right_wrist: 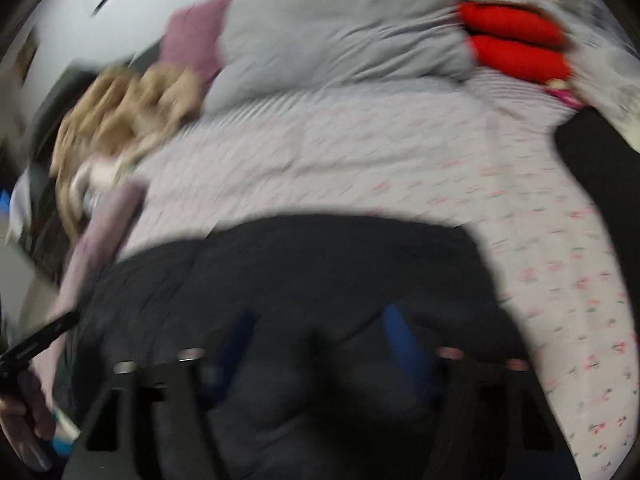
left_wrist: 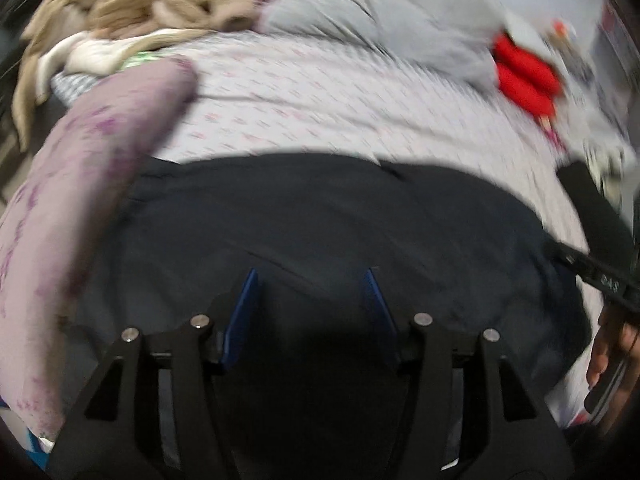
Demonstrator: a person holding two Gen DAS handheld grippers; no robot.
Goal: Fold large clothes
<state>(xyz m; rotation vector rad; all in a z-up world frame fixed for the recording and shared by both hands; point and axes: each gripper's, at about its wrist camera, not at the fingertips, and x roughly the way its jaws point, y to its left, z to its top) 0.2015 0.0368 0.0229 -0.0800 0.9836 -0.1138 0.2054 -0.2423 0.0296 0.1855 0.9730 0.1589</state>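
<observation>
One dark garment [left_wrist: 320, 216] lying crosswise

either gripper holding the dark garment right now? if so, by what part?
Nothing is held. The left gripper and right gripper both have their fingers apart above the dark garment, which lies flat on the bed sheet, with no fabric pinched between them.
</observation>
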